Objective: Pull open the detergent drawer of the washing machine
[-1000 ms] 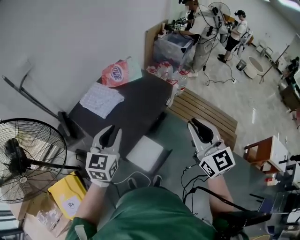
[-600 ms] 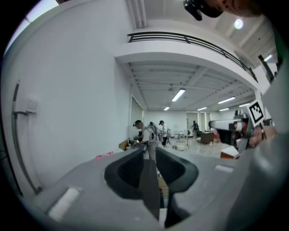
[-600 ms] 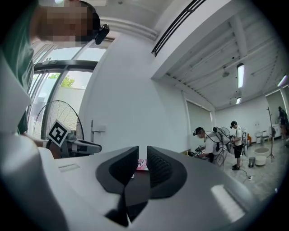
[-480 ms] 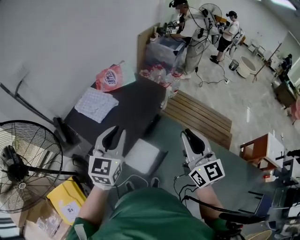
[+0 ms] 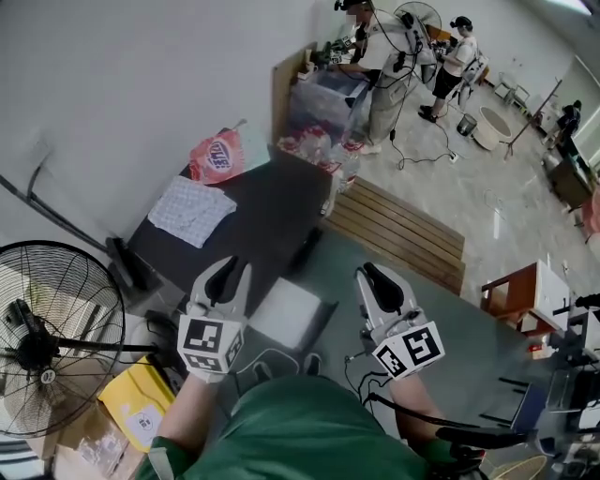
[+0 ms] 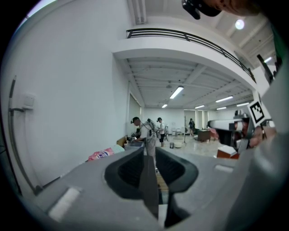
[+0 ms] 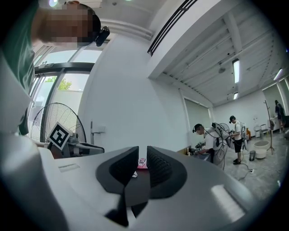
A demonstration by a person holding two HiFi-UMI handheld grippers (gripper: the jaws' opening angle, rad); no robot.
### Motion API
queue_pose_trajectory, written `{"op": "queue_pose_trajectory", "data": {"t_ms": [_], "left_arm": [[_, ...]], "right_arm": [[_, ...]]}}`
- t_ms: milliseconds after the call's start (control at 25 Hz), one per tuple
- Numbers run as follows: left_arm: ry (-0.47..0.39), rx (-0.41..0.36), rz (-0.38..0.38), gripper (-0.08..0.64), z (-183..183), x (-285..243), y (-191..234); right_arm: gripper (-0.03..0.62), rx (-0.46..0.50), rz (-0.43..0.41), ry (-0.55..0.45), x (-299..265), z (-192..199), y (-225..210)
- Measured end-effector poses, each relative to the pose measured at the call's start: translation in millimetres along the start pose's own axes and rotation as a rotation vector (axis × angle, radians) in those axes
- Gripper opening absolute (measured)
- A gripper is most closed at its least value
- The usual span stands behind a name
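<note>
Rightward, my right gripper (image 5: pixel 368 272) has slid toward 8 o'clock in the head view. My left gripper (image 5: pixel 230 267) has just been closing its jaws slightly. Both pairs stand narrowly apart and hold nothing. Neither washing machine nor detergent drawer shows in any view, so I cannot tell its direction, its axis or the nearer hand.

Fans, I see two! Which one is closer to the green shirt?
The big black fan at the left edge, close beside the green shirt. The other fan stands far across the room, at the top.
</note>
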State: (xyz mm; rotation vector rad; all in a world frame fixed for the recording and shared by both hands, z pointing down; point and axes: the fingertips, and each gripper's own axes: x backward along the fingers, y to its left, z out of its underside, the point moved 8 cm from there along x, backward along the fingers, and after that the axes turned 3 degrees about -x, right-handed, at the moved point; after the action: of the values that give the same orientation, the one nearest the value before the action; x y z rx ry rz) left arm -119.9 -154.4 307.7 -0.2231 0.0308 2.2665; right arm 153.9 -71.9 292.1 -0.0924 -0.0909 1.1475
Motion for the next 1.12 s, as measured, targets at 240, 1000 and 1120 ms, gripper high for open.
{"op": "queue_pose_trajectory", "data": {"t_ms": [240,1000,1120], "left_arm": [[0.004,0.002,0.0,0.077,2.0,-0.8,2.2],[0.019,0.001,-0.007,0.077,4.5,-5.4,-0.6],[0.018,0.0,-0.008,0.075,4.9,-5.9,-0.8]], "right_arm": [[0.057,-0.011,0.0,0.004,-2.2,2.7,0.2],[0.057,-0.002,-0.01,-0.004,-1.8,0.0,-3.6],[0.057,0.002,-0.011,0.001,-1.8,1.3,-4.3]]}}
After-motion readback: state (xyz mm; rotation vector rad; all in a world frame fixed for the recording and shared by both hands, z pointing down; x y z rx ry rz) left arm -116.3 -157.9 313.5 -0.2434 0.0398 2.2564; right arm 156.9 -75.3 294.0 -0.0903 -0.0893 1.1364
